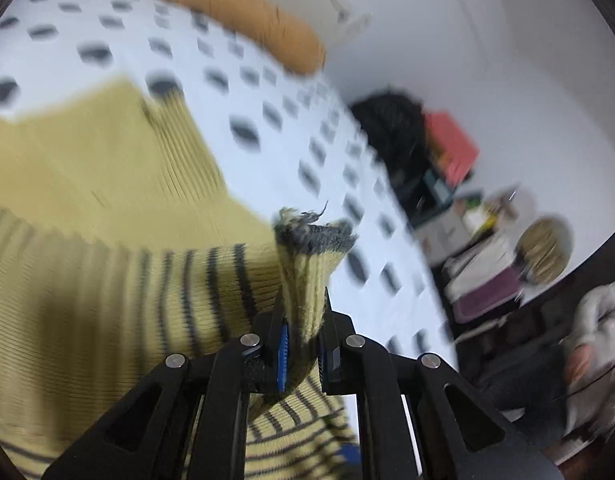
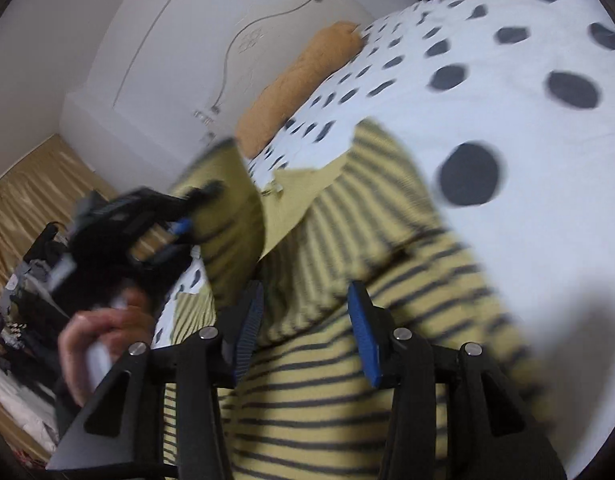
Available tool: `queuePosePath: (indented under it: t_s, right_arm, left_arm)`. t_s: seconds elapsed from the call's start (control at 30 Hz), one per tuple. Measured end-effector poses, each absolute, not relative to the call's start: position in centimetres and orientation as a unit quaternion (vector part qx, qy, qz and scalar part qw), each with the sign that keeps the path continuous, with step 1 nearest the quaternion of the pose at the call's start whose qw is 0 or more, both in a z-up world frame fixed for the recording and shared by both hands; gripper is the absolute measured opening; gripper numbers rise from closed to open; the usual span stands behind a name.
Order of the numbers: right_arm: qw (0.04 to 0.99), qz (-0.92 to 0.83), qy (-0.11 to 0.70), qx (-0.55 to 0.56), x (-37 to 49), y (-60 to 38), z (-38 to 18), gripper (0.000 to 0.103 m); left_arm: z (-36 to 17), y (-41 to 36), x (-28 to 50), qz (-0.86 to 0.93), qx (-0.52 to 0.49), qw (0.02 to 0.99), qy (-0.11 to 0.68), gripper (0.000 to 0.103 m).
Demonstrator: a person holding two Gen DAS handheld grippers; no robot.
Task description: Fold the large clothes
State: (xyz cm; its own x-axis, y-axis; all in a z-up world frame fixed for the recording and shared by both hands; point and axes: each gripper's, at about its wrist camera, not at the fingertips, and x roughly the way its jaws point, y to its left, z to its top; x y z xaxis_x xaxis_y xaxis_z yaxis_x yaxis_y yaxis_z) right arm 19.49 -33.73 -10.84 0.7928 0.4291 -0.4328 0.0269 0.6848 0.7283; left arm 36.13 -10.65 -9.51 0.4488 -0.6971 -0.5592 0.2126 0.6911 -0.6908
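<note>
Two grippers work a yellow striped sweater (image 2: 327, 392) on the dotted bedspread (image 2: 507, 92): left gripper (image 1: 303, 344) clamps its grey-edged cuff, lifted; right gripper (image 2: 307, 332) hovers spread directly above the body.

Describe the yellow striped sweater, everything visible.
The yellow ribbed-knit sweater with dark grey stripes lies partly spread on the white bedspread with dark dots. A plain yellow panel shows near its middle. Its frayed grey-edged hem or cuff is bunched and clamped in the left gripper, lifted off the bed. The right gripper hangs open over the stripes, fingers apart; contact is unclear. Motion blur hides finer detail.
</note>
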Motion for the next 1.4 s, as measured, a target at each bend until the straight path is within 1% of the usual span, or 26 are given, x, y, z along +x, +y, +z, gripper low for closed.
queuePosePath:
  t_s: [0.03, 0.1, 0.13, 0.17, 0.2, 0.23, 0.27, 0.37, 0.4, 0.43, 0.53, 0.6, 0.67, 0.73, 0.77, 0.8, 0.87, 0.9, 1.0, 1.07, 1.1, 1.13, 1.17, 1.2, 1.23, 1.4]
  right_arm:
    - [0.870, 0.102, 0.302, 0.376, 18.8, -35.0, -10.8, 0.049]
    - [0.873, 0.081, 0.308, 0.369, 18.1, -36.5, -10.8, 0.058]
    - [0.875, 0.071, 0.309, 0.366, 17.8, -37.2, -10.8, 0.064]
    - [0.876, 0.065, 0.308, 0.365, 17.6, -37.7, -10.8, 0.066]
    - [0.876, 0.064, 0.307, 0.365, 17.6, -37.9, -10.8, 0.070]
    - [0.876, 0.065, 0.308, 0.367, 17.8, -38.1, -10.7, 0.071]
    - [0.873, 0.071, 0.310, 0.371, 18.4, -38.0, -10.7, 0.071]
    - [0.865, 0.083, 0.320, 0.378, 20.7, -36.5, -10.5, 0.073]
    - [0.862, 0.088, 0.326, 0.378, 21.6, -35.7, -10.4, 0.073]
    - [0.861, 0.090, 0.329, 0.376, 22.2, -35.0, -10.3, 0.073]
    - [0.858, 0.110, 0.332, 0.376, 24.5, -32.8, -9.8, 0.072]
    - [0.860, 0.146, 0.318, 0.372, 26.1, -31.1, -8.9, 0.064]
    - [0.856, 0.182, 0.319, 0.364, 27.9, -29.3, -8.3, 0.061]
    - [0.837, 0.206, 0.342, 0.375, 30.1, -27.8, -8.9, 0.053]
    - [0.829, 0.192, 0.368, 0.375, 31.4, -27.3, -9.7, 0.052]
    - [0.825, 0.167, 0.393, 0.371, 32.4, -27.2, -10.7, 0.048]
    - [0.824, 0.109, 0.434, 0.349, 33.3, -28.1, -13.0, 0.013]
    - [0.828, 0.093, 0.439, 0.338, 33.1, -28.8, -13.9, 0.000]
    - [0.818, 0.101, 0.417, 0.382, 31.3, -31.3, -14.3, 0.000]
    - [0.836, 0.079, 0.402, 0.365, 29.6, -31.9, -12.6, 0.002]
    - [0.846, 0.068, 0.393, 0.354, 28.7, -32.2, -11.6, 0.009]
    - [0.852, 0.060, 0.387, 0.349, 27.9, -32.5, -10.9, 0.022]
    - [0.851, 0.052, 0.387, 0.351, 27.7, -32.9, -10.6, 0.032]
    - [0.848, 0.047, 0.388, 0.358, 27.3, -33.2, -10.5, 0.059]
    - [0.845, 0.052, 0.386, 0.367, 27.2, -33.3, -10.6, 0.067]
    - [0.833, 0.088, 0.399, 0.372, 29.4, -32.0, -11.4, 0.067]
  left_arm:
    - [-10.8, -11.6, 36.5, -0.282, -0.270, 0.799, 0.456, 0.015]
    - [-13.7, -12.8, 37.5, -0.275, -0.265, 0.778, 0.499, 0.039]
    - [-14.3, -12.7, 37.4, -0.277, -0.271, 0.768, 0.509, 0.041]
    - [-14.0, -12.7, 36.8, -0.280, -0.277, 0.767, 0.507, 0.047]
    - [-13.4, -12.1, 36.3, -0.281, -0.282, 0.766, 0.504, 0.064]
    - [-12.3, -10.7, 35.8, -0.279, -0.291, 0.771, 0.493, 0.074]
    - [-11.4, -9.5, 35.3, -0.275, -0.301, 0.777, 0.479, 0.087]
    - [-7.3, -4.2, 33.4, -0.271, -0.324, 0.805, 0.418, 0.092]
    - [-6.2, -2.4, 32.8, -0.267, -0.315, 0.816, 0.405, 0.099]
    - [-5.4, -0.5, 32.3, -0.245, -0.299, 0.833, 0.395, 0.103]
    - [-4.6, 4.1, 31.8, -0.152, -0.233, 0.880, 0.386, 0.103]
    - [-5.6, 6.7, 32.0, -0.100, -0.209, 0.886, 0.401, 0.102]
    - [-7.2, 9.0, 32.6, -0.064, -0.203, 0.883, 0.418, 0.102]
    - [-9.1, 10.6, 32.8, -0.029, -0.194, 0.882, 0.429, 0.102]
    - [-10.2, 11.1, 33.1, -0.015, -0.189, 0.879, 0.437, 0.102]
    - [-11.3, 11.5, 33.3, -0.014, -0.185, 0.876, 0.444, 0.102]
    - [-12.9, 12.0, 33.6, -0.023, -0.170, 0.876, 0.452, 0.102]
    - [-13.4, 11.7, 33.6, -0.025, -0.155, 0.878, 0.452, 0.102]
    - [-13.9, 10.0, 33.4, -0.017, -0.089, 0.889, 0.450, 0.102]
    - [-13.9, 9.3, 33.5, -0.014, -0.070, 0.890, 0.451, 0.102]
    - [-13.7, 9.2, 33.4, -0.016, -0.072, 0.891, 0.449, 0.102]
    - [-13.7, 9.4, 33.1, -0.020, -0.082, 0.891, 0.446, 0.102]
    - [-13.5, 9.5, 32.9, -0.022, -0.090, 0.891, 0.444, 0.102]
    - [-12.9, 9.8, 32.6, -0.024, -0.099, 0.891, 0.441, 0.102]
    - [-12.7, 10.0, 32.4, -0.025, -0.107, 0.892, 0.439, 0.102]
    - [-12.2, 10.5, 31.9, -0.030, -0.112, 0.890, 0.441, 0.102]
